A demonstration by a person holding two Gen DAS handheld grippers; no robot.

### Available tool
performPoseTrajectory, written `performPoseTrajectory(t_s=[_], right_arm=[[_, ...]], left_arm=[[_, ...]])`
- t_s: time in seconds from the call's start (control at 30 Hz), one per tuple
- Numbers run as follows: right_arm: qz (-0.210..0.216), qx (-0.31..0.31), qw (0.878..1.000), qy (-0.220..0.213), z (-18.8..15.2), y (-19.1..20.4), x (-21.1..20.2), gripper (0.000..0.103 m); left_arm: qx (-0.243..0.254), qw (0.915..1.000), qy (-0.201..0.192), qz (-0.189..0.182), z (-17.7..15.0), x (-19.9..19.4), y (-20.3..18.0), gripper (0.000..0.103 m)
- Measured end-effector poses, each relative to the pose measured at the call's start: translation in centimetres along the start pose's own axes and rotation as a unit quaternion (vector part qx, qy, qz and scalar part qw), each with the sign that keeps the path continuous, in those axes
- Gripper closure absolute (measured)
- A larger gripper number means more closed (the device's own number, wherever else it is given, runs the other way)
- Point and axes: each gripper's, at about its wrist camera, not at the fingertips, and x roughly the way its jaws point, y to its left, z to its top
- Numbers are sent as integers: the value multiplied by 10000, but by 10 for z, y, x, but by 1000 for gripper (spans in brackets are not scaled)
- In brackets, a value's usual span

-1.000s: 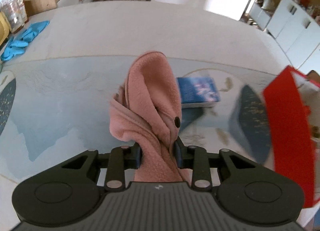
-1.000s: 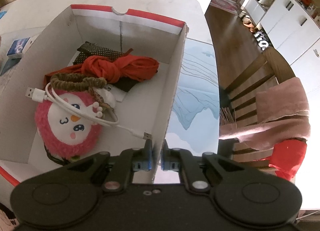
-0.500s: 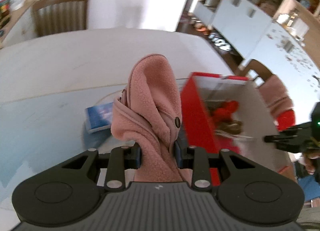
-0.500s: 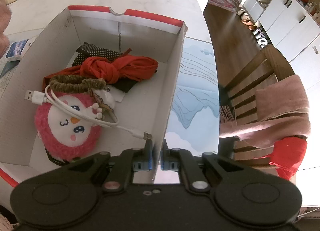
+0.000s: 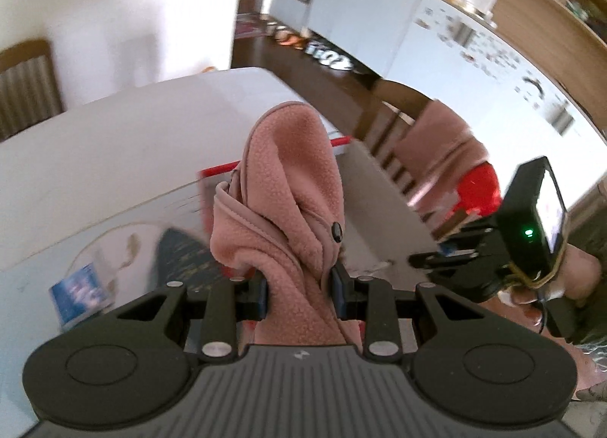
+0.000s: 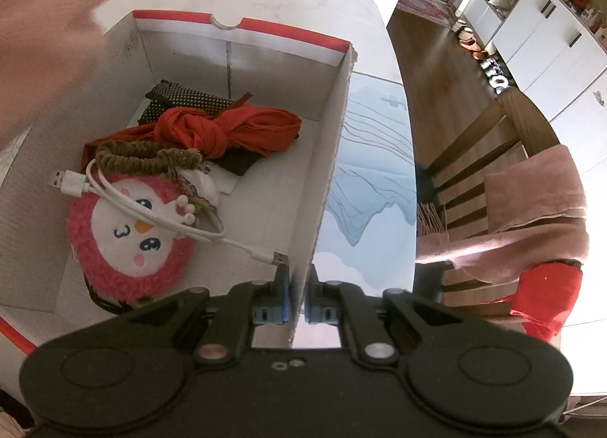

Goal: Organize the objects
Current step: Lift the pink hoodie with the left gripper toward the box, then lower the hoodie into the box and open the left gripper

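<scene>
Pink fleece garment (image 5: pixel 292 187): bunched, dark snap button showing; I hold it aloft, clamped in my left gripper (image 5: pixel 299 288), over the box.
Right gripper (image 6: pixel 297 311): pinching the cardboard box (image 6: pixel 330 157) wall.
Surface: white table (image 5: pixel 114 142), blue mat (image 6: pixel 373 187).
Room: wooden chair (image 6: pixel 489 142) right.

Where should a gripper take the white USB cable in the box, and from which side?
Judging from the right wrist view, grip the cable at its bundled loops over the plush, coming straight down from above. The loops sit raised on the soft toy, while the box walls block side approaches and the plug ends lie flat.
</scene>
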Motion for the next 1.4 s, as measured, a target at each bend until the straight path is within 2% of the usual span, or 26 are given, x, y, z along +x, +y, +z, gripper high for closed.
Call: performPoseTrajectory(t_s=[0.17, 0.23, 0.33, 0.67, 0.9, 0.97, 1.03, 1.13, 1.23, 1.4], right_arm=[[-6, -11, 10000, -16, -1, 0, 0, 98], [8, 3, 10000, -18, -1, -1, -1, 98], [21, -6, 10000, -24, -1, -1, -1, 98], [40, -32, 10000, -31, -1, -1, -2, 98], [60, -31, 10000, -43, -2, -1, -1, 98], [66, -29, 10000, -45, -2, -1, -2, 98], [65, -41, 10000, -42, -2, -1, -2, 98], [78, -39, 10000, -43, -2, -2, -1, 98], [77, -42, 10000, -44, -2, -2, -1, 98], [85, -48, 9999, -43, -3, -2, -1, 98]], left_arm=[[314, 9994, 112, -130, 12, 29, -28, 73], [348, 9992, 173, -134, 15, 42, -35, 73], [332, 9984, 313, -334, 16, 60, -43, 73], [669, 9942, 754, -374, 12, 112, -68, 73], [534, 9945, 885, -192, 4, 127, -63, 73], [520, 9944, 895, -222, 3, 127, -62, 69], [490, 9945, 901, -209, 0, 127, -61, 48], [384, 9954, 848, -226, -4, 125, -56, 40], [272, 9961, 772, -323, -5, 119, -50, 34], [273, 9975, 556, -345, -6, 100, -46, 33]])
